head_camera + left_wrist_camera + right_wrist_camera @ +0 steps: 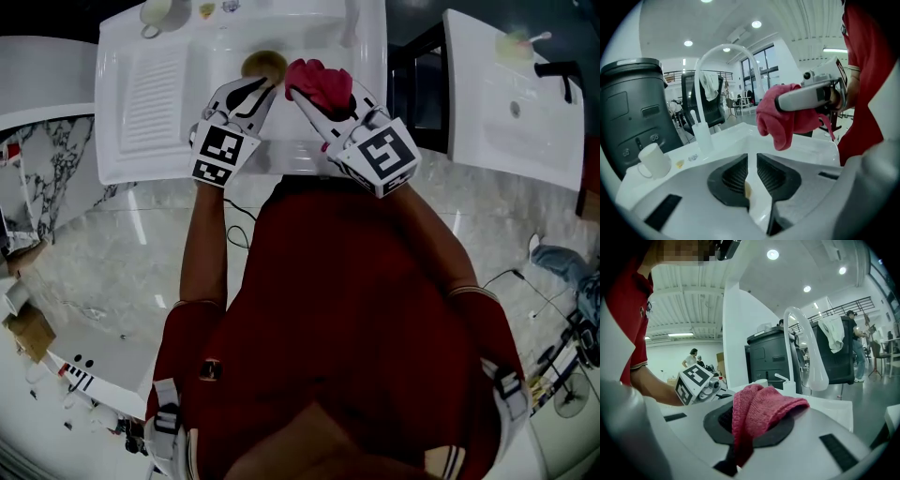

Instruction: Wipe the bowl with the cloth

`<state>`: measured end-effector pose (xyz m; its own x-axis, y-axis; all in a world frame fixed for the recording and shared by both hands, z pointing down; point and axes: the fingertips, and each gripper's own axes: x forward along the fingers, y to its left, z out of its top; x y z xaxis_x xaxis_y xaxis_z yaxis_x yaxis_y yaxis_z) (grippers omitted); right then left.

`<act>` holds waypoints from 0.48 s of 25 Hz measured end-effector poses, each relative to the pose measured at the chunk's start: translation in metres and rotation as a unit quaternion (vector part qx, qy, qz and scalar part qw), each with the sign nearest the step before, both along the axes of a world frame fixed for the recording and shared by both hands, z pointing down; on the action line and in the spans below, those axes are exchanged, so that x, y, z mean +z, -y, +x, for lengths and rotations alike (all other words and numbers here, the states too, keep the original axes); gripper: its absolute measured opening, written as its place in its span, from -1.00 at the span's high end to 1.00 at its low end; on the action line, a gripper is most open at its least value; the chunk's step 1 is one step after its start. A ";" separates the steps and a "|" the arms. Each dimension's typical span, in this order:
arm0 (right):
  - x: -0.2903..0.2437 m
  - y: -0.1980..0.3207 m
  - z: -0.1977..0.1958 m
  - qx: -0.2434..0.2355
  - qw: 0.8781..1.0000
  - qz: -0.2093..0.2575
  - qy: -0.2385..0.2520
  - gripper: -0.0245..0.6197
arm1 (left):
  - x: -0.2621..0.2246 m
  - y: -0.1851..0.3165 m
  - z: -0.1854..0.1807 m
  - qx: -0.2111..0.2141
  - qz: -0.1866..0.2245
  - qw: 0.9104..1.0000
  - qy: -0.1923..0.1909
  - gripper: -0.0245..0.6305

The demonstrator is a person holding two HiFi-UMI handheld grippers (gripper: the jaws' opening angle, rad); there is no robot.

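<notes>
A person in a red shirt leans over a white sink (pixel 281 155) with a tool in each hand. The left tool (pixel 255 92) reaches into the basin, and its own view shows its two dark ribbed jaws drawn nearly together, with only a narrow slit left between them. In that slit sits a tan sliver, the rim of the bowl (pixel 262 63), so this tool (pixel 751 176) is pinching the bowl's near edge (pixel 747 190). From the head view the bowl looks round and brownish and lies over the middle of the basin, just past the left tool's tips. Whether it rests on the basin floor or is lifted cannot be told. The right tool (pixel 323 105) comes in from the other side, and its jaws are clamped on the pink-red cloth (pixel 321 82). In the right gripper view the knitted cloth (pixel 761 411) bulges up over the black pads and a strip of it trails down through the gap of the tool (pixel 750 425). The bunched cloth hangs just to the right of the bowl, close beside it, and contact between them cannot be made out. In the left gripper view the cloth (pixel 787 119) droops from the right tool (pixel 811 96) above and beyond the left jaws. A white mug (pixel 157 11) stands at the sink's far left corner beside the ribbed draining board, and a curved pale faucet (pixel 816 369) rises behind the basin.
</notes>
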<state>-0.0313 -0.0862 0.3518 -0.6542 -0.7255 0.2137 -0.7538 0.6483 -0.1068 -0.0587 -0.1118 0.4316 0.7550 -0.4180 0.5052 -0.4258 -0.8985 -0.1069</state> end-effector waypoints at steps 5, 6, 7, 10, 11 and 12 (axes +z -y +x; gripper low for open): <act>-0.014 -0.004 -0.004 -0.015 1.000 0.020 0.012 0.84 | -0.037 -0.010 0.000 -0.035 0.009 0.997 -0.067 0.78; -0.017 -0.005 -0.005 -0.018 0.999 0.025 0.014 0.84 | -0.044 -0.012 0.000 -0.041 0.012 0.996 -0.079 0.79; -0.021 -0.006 -0.005 -0.021 0.999 0.029 0.016 0.84 | -0.051 -0.013 0.000 -0.048 0.015 0.995 -0.090 0.81; -0.033 -0.008 -0.005 -0.026 0.999 0.042 0.023 0.84 | -0.071 -0.018 0.000 -0.067 0.026 0.990 -0.122 0.86; -0.036 -0.009 -0.005 -0.027 0.998 0.046 0.025 0.84 | -0.077 -0.019 0.000 -0.074 0.030 0.988 -0.132 0.87; -0.039 -0.010 -0.004 -0.028 0.998 0.049 0.027 0.84 | -0.082 -0.020 -0.001 -0.082 0.033 0.986 -0.143 0.88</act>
<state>-0.0356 -0.0762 0.3128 -0.7033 -0.7028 0.1068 -0.7107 0.6990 -0.0794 -0.0596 -0.0915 0.3496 0.7825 -0.5704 0.2497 -0.5854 -0.8106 -0.0168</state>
